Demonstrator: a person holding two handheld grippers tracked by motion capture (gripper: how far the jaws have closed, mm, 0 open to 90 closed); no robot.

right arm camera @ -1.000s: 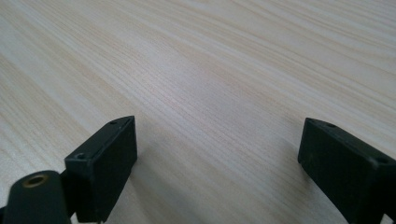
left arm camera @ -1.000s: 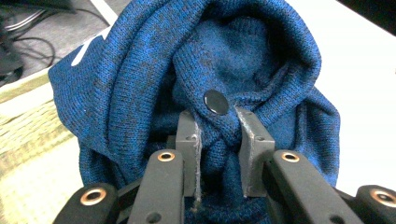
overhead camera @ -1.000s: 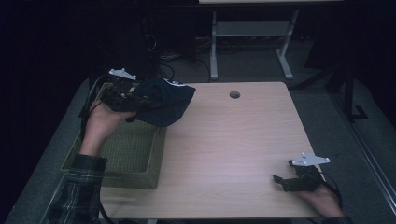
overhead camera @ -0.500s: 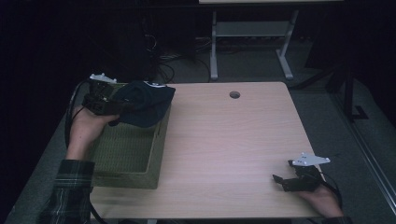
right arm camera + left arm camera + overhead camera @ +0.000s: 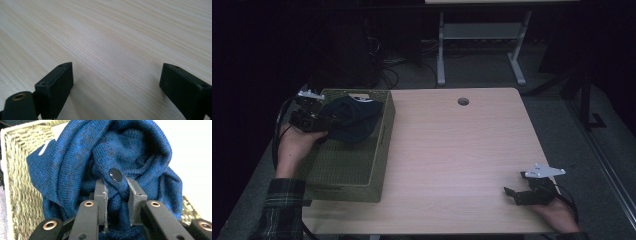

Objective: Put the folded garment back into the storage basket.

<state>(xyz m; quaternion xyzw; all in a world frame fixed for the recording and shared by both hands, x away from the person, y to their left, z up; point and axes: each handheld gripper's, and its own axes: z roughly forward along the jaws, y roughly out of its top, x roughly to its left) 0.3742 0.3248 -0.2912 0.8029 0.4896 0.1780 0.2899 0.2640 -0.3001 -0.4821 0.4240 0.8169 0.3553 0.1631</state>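
A dark blue knitted garment [image 5: 349,119] with a black button [image 5: 115,174] hangs bunched over the far end of a woven green basket [image 5: 343,170] at the table's left. My left gripper [image 5: 323,121] is shut on a fold of that garment [image 5: 75,170], just below the button; the pads [image 5: 101,195] pinch the knit between them. Near the table's front right corner my right gripper [image 5: 511,192] rests low over the bare wood [image 5: 105,45], open, with nothing between its fingers [image 5: 56,85].
The light wooden table [image 5: 452,150] has a round cable hole [image 5: 463,101] at its far edge. A white desk frame [image 5: 482,45] and cables stand on the dark floor behind. A white label [image 5: 47,146] shows on the garment near the basket's wall.
My left gripper has carried the blue garment leftward and down, from over the basket's right rim to above its inside. The right gripper has stayed put.
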